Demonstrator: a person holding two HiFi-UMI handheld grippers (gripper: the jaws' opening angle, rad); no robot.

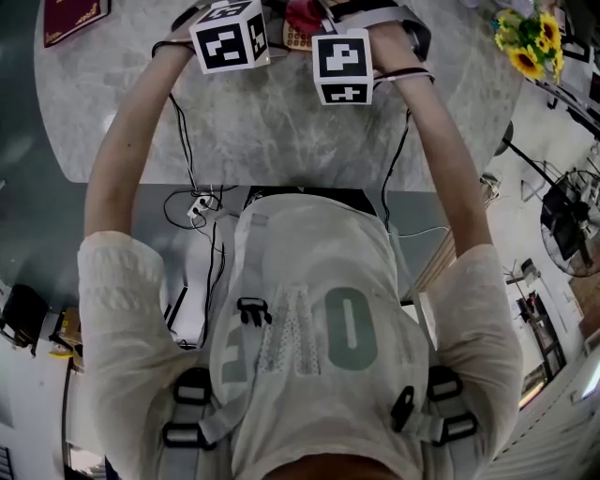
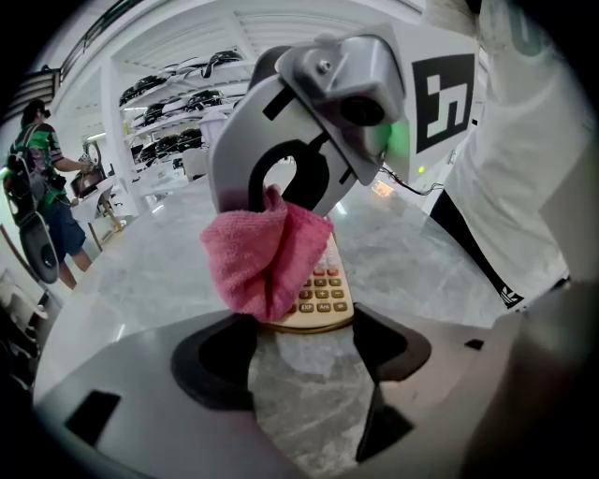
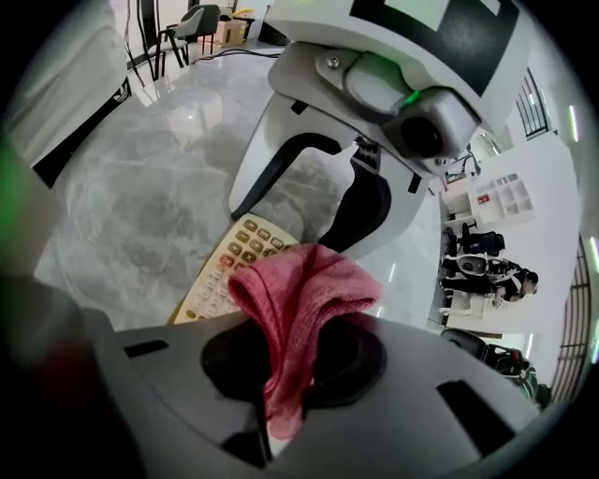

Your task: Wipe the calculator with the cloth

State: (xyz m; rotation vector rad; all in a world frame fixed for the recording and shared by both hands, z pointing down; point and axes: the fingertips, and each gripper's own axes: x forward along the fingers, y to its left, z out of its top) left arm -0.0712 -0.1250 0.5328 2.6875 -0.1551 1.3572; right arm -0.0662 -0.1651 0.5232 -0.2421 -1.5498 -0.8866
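A beige calculator (image 2: 323, 290) lies on the grey marble table (image 1: 281, 122). Its near end sits between the dark pads (image 2: 215, 360) of my left gripper (image 2: 304, 351), which is closed on it across its width. My right gripper (image 3: 285, 365) is shut on a pink cloth (image 3: 299, 290). The cloth (image 2: 262, 257) hangs from the right gripper (image 2: 271, 201) and drapes over the left part of the calculator's keys. In the right gripper view the calculator (image 3: 220, 271) runs out from under the cloth toward the left gripper (image 3: 281, 229). In the head view both marker cubes (image 1: 230, 36) stand close together at the table's far side.
A dark red book (image 1: 70, 17) lies at the table's far left, and yellow flowers (image 1: 530, 42) stand at the far right. Cables (image 1: 197, 206) hang below the near table edge. A person (image 2: 42, 187) stands well off, near shelves.
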